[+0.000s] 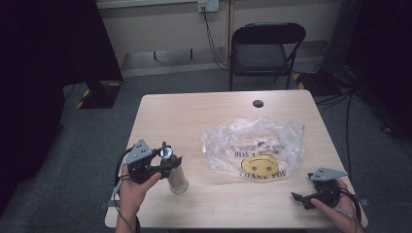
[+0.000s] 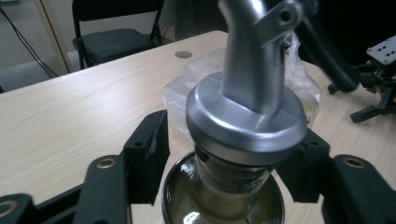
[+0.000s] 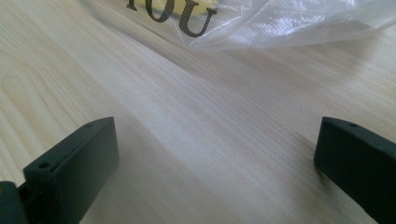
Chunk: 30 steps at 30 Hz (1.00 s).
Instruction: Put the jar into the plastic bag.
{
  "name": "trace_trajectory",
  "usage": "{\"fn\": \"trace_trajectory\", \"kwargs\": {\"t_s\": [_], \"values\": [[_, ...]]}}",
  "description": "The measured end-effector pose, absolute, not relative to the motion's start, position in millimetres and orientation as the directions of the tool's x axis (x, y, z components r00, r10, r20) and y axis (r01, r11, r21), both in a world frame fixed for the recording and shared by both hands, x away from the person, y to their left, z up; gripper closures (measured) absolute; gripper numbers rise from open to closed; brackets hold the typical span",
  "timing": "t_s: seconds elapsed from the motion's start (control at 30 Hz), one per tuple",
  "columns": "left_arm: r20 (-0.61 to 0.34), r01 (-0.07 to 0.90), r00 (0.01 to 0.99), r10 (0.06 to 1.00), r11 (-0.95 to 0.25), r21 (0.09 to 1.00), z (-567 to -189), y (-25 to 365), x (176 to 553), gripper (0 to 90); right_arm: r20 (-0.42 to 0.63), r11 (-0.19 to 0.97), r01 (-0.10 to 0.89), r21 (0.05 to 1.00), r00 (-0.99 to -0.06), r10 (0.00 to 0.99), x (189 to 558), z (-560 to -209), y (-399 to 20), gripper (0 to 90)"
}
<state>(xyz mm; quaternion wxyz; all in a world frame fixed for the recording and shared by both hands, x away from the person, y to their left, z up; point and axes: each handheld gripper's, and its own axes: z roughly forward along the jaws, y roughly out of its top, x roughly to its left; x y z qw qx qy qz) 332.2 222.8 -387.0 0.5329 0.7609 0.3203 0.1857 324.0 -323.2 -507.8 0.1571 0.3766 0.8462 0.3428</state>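
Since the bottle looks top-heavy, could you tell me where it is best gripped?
Take the bottle at its narrow neck, just under the wide metal pourer cap, coming level from its left. It stands upright, and the cap's overhang should stop it slipping down.

A small clear glass bottle (image 1: pixel 177 178) with pale yellowish liquid inside stands upright on the light wooden table, in the lower left part of the high view. On top sits a shiny silver metal cap (image 2: pixel 245 122) with a bent spout (image 2: pixel 259 49) — the spout leans toward the upper right in the left gripper view. Below the cap, at the bottom middle of that view, the glass neck looks dark and round. The bottle stands to the left of a crinkly clear plastic bag (image 1: pixel 253 147) — the two are apart.
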Motion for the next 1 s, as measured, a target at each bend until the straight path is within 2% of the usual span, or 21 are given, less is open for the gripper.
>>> {"fn": "trace_trajectory", "kwargs": {"t_s": [0.27,0.77,1.0], "values": [[-0.012,0.245,0.736,0.677,-0.25,0.937,-382.7,219.9,329.7,58.5,-0.008,0.481,0.53,0.698,-0.667,0.745,324.0,-507.8,-323.2,0.0],[0.027,0.26,0.703,0.71,-0.293,0.92,-375.3,216.1,327.3,60.3,-0.008,0.481,0.53,0.698,-0.667,0.745,324.0,-507.8,-323.2,0.0],[-0.002,0.269,0.707,0.707,-0.267,0.925,-362.3,217.2,328.9,60.5,-0.008,0.481,0.53,0.699,-0.667,0.745,324.1,-507.8,-323.2,0.0]]}}
